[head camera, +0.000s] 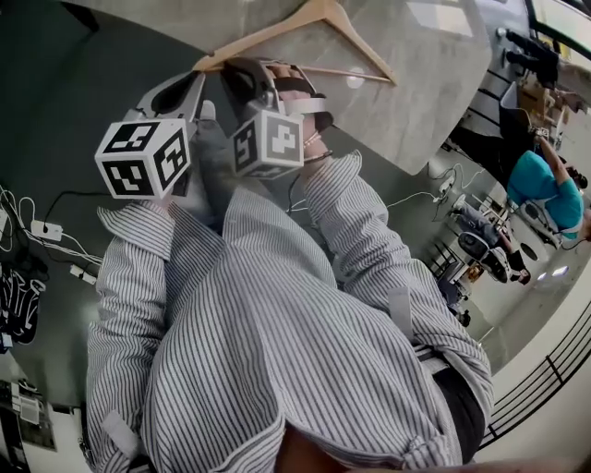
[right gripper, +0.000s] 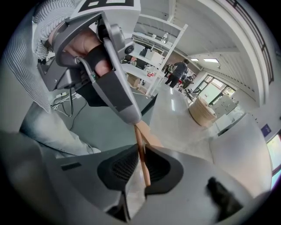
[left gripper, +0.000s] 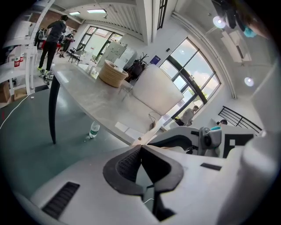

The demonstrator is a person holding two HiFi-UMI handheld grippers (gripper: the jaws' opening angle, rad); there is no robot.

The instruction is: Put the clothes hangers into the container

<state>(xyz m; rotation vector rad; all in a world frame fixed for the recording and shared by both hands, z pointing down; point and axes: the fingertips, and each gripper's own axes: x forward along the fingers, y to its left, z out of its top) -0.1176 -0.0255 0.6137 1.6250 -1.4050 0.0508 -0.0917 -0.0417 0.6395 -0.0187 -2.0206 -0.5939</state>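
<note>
A wooden clothes hanger [head camera: 314, 17] lies on the grey table [head camera: 425, 83], its left arm reaching toward both grippers. In the right gripper view that arm of the hanger [right gripper: 143, 165] runs between the pads of my right gripper [right gripper: 141, 147], which is shut on it. My left gripper [left gripper: 140, 148] is shut, its tips meeting just short of the hanger's end [left gripper: 147, 135]; whether they pinch the wood I cannot tell. In the head view the left gripper [head camera: 196, 88] and the right gripper [head camera: 242, 76] sit side by side at the table's near edge.
A wicker basket [left gripper: 111, 73] and a large white container [left gripper: 156, 90] stand farther along the table. A plastic bottle [left gripper: 93, 129] lies on the floor by a black table leg [left gripper: 52, 110]. Cables and a power strip [head camera: 46, 231] lie at left. People stand in the background.
</note>
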